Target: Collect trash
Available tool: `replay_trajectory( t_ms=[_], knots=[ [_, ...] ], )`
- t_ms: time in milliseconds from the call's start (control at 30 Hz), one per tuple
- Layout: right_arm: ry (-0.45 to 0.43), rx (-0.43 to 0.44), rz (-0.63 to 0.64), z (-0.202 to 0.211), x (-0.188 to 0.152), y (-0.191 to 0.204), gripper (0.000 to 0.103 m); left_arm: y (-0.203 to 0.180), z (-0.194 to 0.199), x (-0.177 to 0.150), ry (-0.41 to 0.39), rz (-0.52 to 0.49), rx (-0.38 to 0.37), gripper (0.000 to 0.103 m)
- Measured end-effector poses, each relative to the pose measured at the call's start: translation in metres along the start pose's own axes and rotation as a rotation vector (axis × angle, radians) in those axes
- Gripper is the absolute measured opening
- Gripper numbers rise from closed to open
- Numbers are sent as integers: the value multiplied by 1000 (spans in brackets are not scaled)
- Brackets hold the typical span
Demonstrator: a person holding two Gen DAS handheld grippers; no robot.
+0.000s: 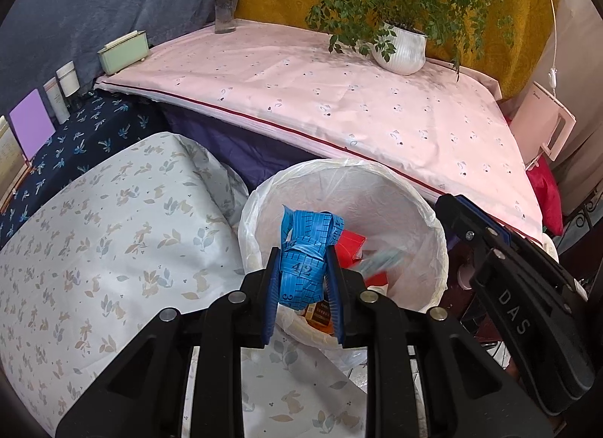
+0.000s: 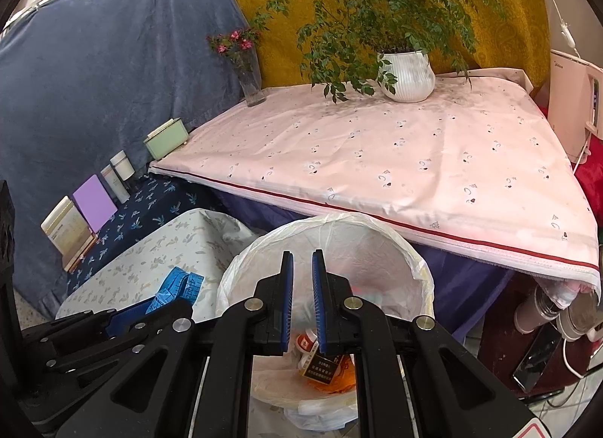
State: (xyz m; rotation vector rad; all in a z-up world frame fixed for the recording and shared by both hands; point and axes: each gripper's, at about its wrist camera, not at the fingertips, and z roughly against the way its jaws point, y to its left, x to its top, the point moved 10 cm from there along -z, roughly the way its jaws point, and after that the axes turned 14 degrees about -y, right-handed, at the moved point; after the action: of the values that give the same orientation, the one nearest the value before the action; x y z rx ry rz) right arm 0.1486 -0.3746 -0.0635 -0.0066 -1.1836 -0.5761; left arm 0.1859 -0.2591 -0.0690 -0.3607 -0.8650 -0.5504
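Note:
My left gripper [image 1: 303, 253] is shut on a bundled blue measuring tape [image 1: 307, 249] and holds it over the near rim of a round bin lined with a white plastic bag [image 1: 260, 208]. Inside the bin lie a red box [image 1: 352, 244], a blurred greenish item and a dark cigarette pack [image 2: 320, 366]. My right gripper [image 2: 302, 261] hangs over the same bin [image 2: 414, 257], its jaws a narrow gap apart with nothing between them. It also shows at the right of the left wrist view [image 1: 501, 249]. The tape and left gripper show at the left of the right wrist view [image 2: 181, 287].
A low surface with a leaf-print cloth [image 1: 94, 242] lies left of the bin. A pink-clothed table [image 1: 339, 98] behind it carries a potted plant [image 1: 401, 49], a flower vase [image 1: 226, 4] and a green box [image 1: 122, 51]. Bottles and cards stand at far left.

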Motion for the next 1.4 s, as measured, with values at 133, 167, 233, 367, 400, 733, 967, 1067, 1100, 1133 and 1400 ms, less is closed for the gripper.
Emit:
replay_trajectory(
  t_ms=[133,167,233,367,400,733,967,1067,1100,1133,1400],
  knots=[
    [9,-3,3,-4,-2,-2,10,-4,-6,0,2,-11,-10,24],
    [12,-4,3,-5,-3,-2,10,-4,-8,-1,3,-14,-8,24],
    [13,-8,4,-5,-4,-3,10,-3,-11,-1,8,-16,-5,24],
    [4,-18,-1,-5,-2,-6,12,1,-14,-1,2,-9,12,43],
    [6,-19,-1,-5,-3,-7,13,1,-15,-1,2,-10,14,44],
    [9,-25,7,-3,-3,-10,26,5,-13,0,-8,-15,30,53],
    [8,-28,25,2,-4,-9,40,11,-7,-2,-18,-13,43,57],
    [8,-28,32,4,-4,-8,43,14,-4,-3,-20,-11,46,57],
    [7,-27,35,5,-4,-7,44,14,-3,-3,-22,-11,48,57],
    [7,-28,38,5,-4,-7,45,15,-1,-3,-24,-11,50,57],
    [1,-28,68,16,-4,-1,54,28,14,-7,-41,1,71,67]
  ],
)
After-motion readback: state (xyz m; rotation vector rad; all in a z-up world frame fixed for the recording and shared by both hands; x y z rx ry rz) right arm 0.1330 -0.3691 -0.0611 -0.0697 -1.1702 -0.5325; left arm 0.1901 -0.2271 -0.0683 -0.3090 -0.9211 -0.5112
